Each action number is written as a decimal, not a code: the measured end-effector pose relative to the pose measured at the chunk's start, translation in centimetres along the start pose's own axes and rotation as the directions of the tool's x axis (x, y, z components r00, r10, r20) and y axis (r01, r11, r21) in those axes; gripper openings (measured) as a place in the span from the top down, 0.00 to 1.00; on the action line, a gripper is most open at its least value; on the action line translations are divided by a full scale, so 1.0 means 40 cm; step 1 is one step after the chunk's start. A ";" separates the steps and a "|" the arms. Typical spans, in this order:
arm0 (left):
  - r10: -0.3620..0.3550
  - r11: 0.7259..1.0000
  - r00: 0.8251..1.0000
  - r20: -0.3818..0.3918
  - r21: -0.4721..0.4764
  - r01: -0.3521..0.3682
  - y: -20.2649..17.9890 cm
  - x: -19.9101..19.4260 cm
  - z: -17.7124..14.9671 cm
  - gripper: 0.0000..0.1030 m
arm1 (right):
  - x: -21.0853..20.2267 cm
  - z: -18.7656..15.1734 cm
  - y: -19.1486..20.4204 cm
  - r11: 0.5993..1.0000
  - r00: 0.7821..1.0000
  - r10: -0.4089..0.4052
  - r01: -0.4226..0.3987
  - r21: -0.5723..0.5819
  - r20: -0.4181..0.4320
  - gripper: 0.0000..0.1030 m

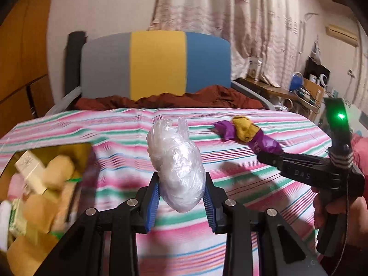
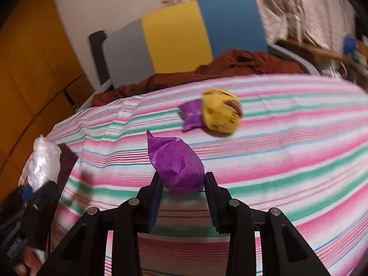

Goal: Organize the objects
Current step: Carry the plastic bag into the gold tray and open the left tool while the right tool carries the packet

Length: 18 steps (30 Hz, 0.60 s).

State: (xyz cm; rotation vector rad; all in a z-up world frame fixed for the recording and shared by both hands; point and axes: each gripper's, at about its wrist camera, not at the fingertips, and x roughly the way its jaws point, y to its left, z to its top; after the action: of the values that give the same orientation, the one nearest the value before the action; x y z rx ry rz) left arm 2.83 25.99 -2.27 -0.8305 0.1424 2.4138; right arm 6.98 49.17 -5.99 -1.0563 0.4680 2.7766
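Black fingers with blue pads belong to the left gripper (image 1: 181, 197), and they squeeze a crumpled clear plastic bag (image 1: 177, 163) from both sides. Those 2 fingers stand only a little way apart, and the bag bulges up and forward past their tips, off the bed. To the left of these fingers sits a box full of tan blocks and small cartons (image 1: 39, 184). Past the fingertips lies the pink, green and white striped bed sheet (image 1: 115, 126).

In the right wrist view, the right gripper (image 2: 182, 181) pinches a shiny purple wrapper (image 2: 176, 163) between its 2 fingers. They are nearly closed on the wrapper's lower end, and the rest sticks up above the tips. Ahead of these fingers, and a bit to the right, a round yellow soft ball with a face on it (image 2: 220, 112) rests on the sheet. It touches a second purple wrapper (image 2: 191, 115) on its left side.

Far behind both sets of fingers lies a rumpled dark red blanket (image 1: 184, 99), and behind that stands a grey, yellow and blue headboard (image 1: 156, 66).
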 end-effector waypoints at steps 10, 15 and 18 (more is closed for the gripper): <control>0.075 0.996 0.997 0.014 -0.039 -0.074 0.145 -0.135 -0.070 0.67 | -0.027 -0.037 0.152 0.962 0.993 0.112 -0.103 -0.252 0.022 0.64; 0.094 0.990 0.996 -0.003 -0.101 -0.093 0.218 -0.175 -0.097 0.67 | -0.035 -0.052 0.209 0.947 0.989 0.150 -0.143 -0.286 0.004 0.64; 0.092 0.981 0.996 -0.014 -0.169 -0.093 0.277 -0.190 -0.101 0.67 | -0.050 -0.056 0.247 0.940 0.983 0.186 -0.178 -0.290 -0.001 0.64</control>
State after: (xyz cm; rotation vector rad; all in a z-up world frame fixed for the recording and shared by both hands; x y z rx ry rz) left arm 3.68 11.99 -1.93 -0.9255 -0.0232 2.5372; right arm 7.56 39.09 -3.87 -1.0784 0.1645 3.0912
